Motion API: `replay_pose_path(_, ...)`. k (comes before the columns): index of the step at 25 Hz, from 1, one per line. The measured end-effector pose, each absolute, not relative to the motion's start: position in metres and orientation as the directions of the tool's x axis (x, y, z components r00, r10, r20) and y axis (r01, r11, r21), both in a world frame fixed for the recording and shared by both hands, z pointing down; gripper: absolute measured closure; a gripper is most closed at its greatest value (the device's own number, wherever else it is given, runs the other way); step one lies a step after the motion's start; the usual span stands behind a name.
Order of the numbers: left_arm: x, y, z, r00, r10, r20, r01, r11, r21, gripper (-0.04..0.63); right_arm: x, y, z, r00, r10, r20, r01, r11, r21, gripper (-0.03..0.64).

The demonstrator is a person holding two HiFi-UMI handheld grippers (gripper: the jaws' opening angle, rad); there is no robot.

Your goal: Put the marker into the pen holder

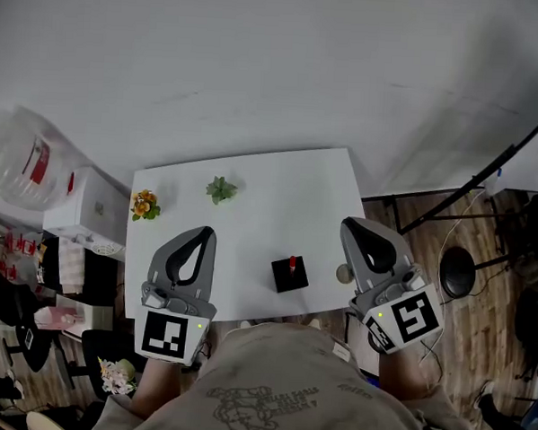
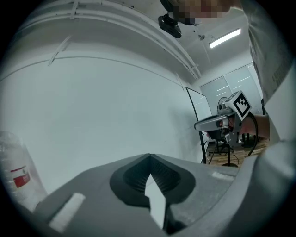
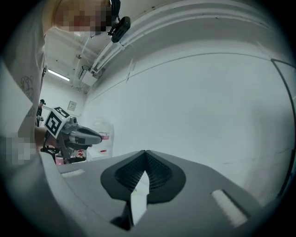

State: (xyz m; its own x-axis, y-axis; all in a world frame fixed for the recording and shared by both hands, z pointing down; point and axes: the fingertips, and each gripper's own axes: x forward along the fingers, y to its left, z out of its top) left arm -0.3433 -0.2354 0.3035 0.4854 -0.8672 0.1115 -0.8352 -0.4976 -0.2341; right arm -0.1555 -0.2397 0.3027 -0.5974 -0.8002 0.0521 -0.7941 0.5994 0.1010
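Showing red marker upright in black pen holder near worktop front edge, task seemingly complete; jaws of left gripper and right gripper closed, empty, flanking holder; best withdrawn wide, avoiding any knock.

White worktop carries a small green plant and orange flowers at its far edge. Black stool right, clear water jug left.
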Motion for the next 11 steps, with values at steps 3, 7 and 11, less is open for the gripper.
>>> replay_pose_path(3,-0.346,-0.235,0.305,0.479,-0.87,0.117,-0.838,-0.492,-0.234,0.595,-0.154,-0.24,0.308,-0.594,-0.801,0.07,-0.796,0.599,0.093,0.589)
replay_pose_path(7,-0.351,-0.233,0.309,0.471,-0.873,0.128,-0.842,-0.488,-0.231,0.595,-0.155,-0.238,0.314,-0.59,-0.802,0.091,-0.798,0.597,0.086,0.589)
replay_pose_path(11,-0.354,-0.233,0.312,0.475,-0.87,0.133,-0.838,-0.494,-0.231,0.595,-0.157,-0.237,0.318,-0.586,-0.804,0.101,-0.801,0.593,0.081,0.589)
